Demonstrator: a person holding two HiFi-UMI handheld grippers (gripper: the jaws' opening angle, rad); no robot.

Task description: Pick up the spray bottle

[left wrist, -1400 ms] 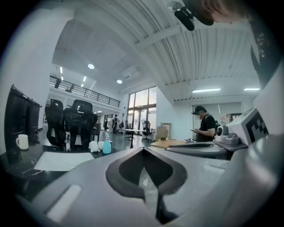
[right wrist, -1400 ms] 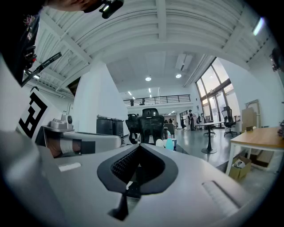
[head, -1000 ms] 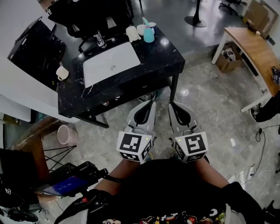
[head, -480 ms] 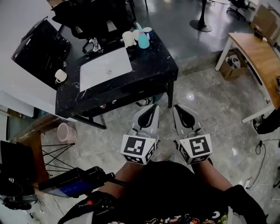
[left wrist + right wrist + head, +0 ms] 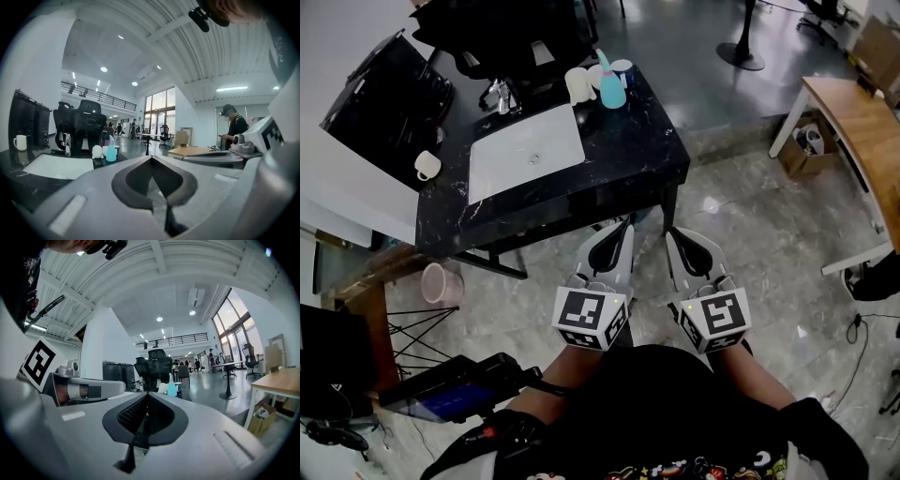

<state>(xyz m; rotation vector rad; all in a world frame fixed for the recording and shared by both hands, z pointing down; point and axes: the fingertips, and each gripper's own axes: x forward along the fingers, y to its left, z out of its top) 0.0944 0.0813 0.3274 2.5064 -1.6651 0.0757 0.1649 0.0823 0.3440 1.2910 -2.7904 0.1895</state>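
The teal spray bottle (image 5: 612, 86) stands upright at the far right corner of the black marble table (image 5: 633, 141), beside a white figure (image 5: 578, 85) and a cup (image 5: 622, 69). It shows small in the left gripper view (image 5: 111, 152) and in the right gripper view (image 5: 172, 387). Both grippers hang side by side in front of the table's near edge, well short of the bottle. My left gripper (image 5: 617, 228) is shut and empty. My right gripper (image 5: 677, 234) is shut and empty too.
A white mat (image 5: 527, 153) lies mid-table, with a white mug (image 5: 425, 166) at the left and a black office chair (image 5: 497, 33) behind. A wooden desk (image 5: 853, 122) stands to the right. A pink bin (image 5: 441, 285) sits on the floor at left.
The view shifted slightly; both grippers drew back a little toward me and stayed shut. Nothing on the table moved.
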